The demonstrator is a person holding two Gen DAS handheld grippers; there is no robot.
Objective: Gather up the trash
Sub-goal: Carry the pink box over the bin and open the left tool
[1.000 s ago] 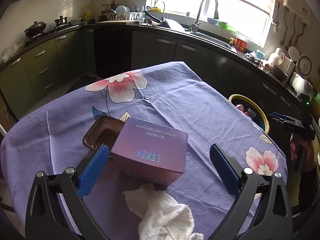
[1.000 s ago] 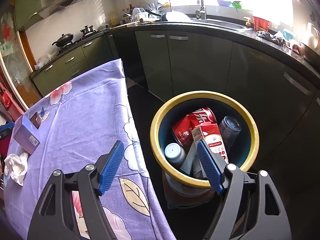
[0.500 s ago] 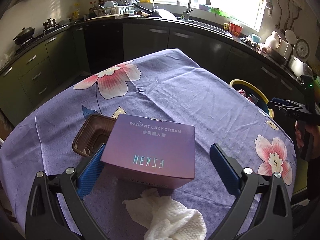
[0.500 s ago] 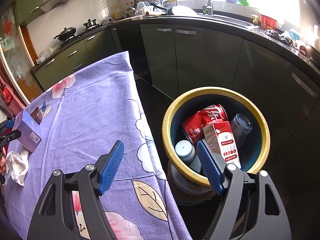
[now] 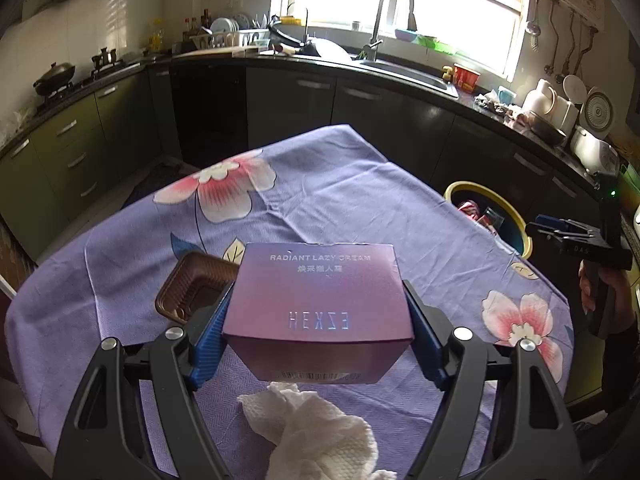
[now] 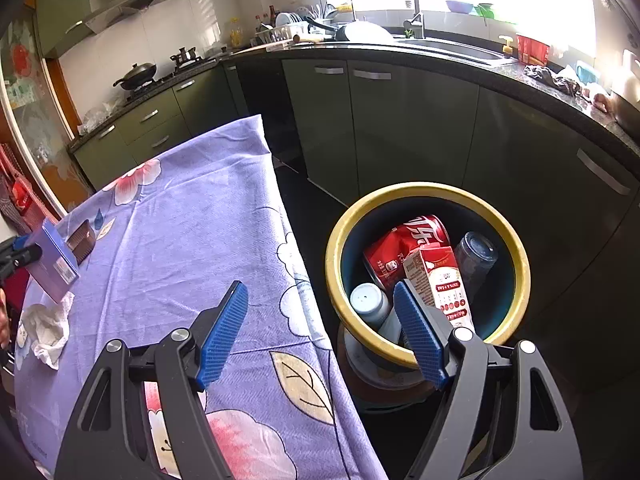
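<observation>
Purple box (image 5: 318,308) sits clamped in the left gripper (image 5: 316,340), whose jaws have just closed on it, lifted off the desk (image 5: 360,200). Right gripper (image 6: 324,336) gapes empty. Next: carry it to the bin (image 6: 516,248).

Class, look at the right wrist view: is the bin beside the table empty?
No. The bin already holds a red can, a carton and other containers.
</observation>
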